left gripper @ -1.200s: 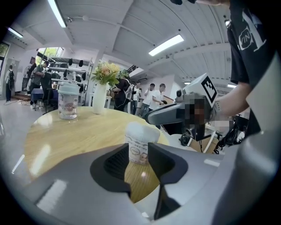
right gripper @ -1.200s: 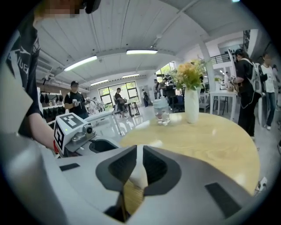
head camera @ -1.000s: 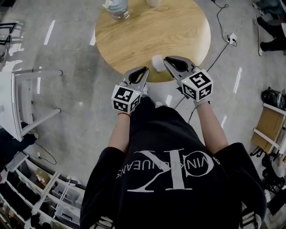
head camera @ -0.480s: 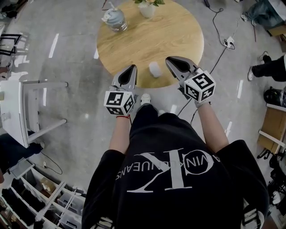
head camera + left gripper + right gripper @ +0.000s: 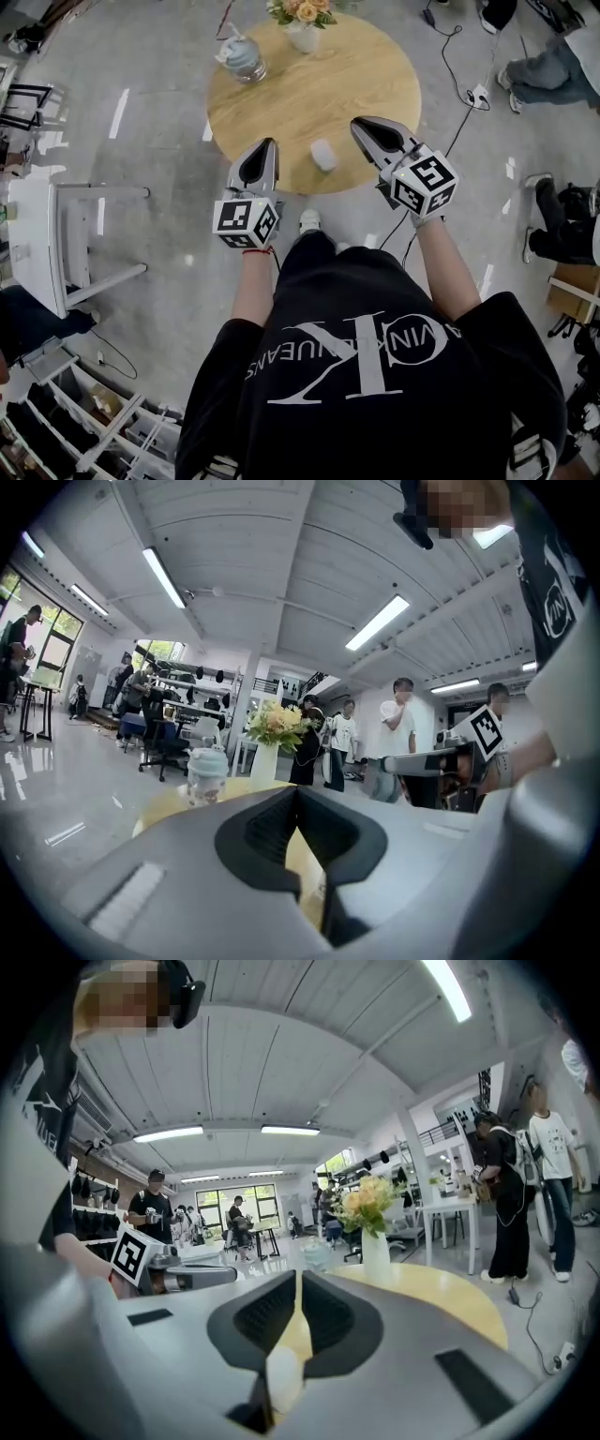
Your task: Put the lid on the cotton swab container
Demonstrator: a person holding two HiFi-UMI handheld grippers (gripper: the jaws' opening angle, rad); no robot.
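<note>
Head view: the cotton swab container (image 5: 323, 155) stands on the round table (image 5: 356, 84), close to the table's near edge, between the left claw (image 5: 266, 145) and the right claw (image 5: 359, 123), touching neither. It reads as small pale plastic, judged light, rigid, smooth-walled and easily tipped. Grip it across opposite side walls, and the lid by its rim. Whether the lid is seated cannot be resolved. Left gripper view: jaws together, nothing between; the container is hidden below them. A jar (image 5: 206, 772) and a vase (image 5: 264, 761) stand at the table's far side. Right gripper view: jaws together, empty; a pale patch behind the pads is unidentifiable.
</note>
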